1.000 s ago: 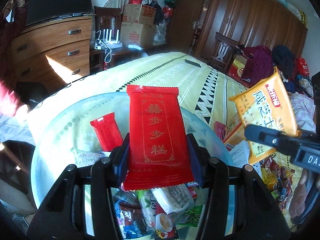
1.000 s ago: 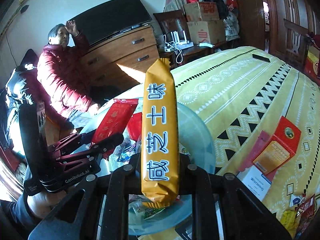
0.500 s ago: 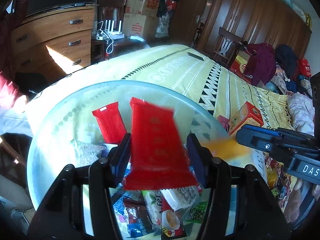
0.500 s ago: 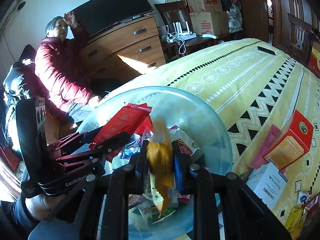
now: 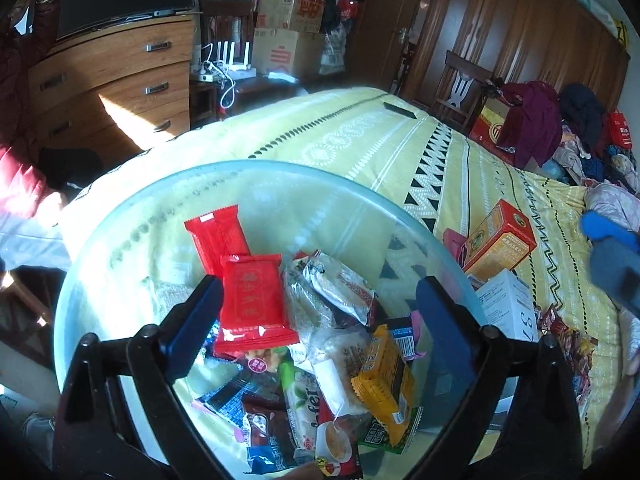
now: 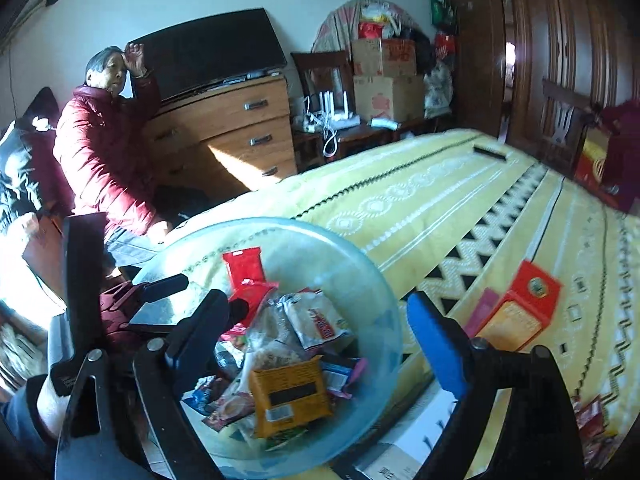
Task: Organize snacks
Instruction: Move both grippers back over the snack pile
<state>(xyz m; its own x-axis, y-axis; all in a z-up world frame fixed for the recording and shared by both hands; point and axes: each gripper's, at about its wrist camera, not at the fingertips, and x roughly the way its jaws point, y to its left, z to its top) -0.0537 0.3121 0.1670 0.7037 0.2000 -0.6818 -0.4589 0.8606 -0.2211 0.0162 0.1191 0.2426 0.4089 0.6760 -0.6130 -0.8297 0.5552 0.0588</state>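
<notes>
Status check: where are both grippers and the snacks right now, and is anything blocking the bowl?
Left gripper, right gripper: jaws just opened, empty. Red packet and yellow packet lie in glass bowl. Nothing blocking.

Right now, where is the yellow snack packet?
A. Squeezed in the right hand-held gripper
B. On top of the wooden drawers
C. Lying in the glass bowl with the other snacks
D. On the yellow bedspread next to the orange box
C: the yellow snack packet lies on the heap inside the glass bowl, and the right hand-held gripper, whose jaws have just been opening, stands wide with nothing between its fingers.
</notes>
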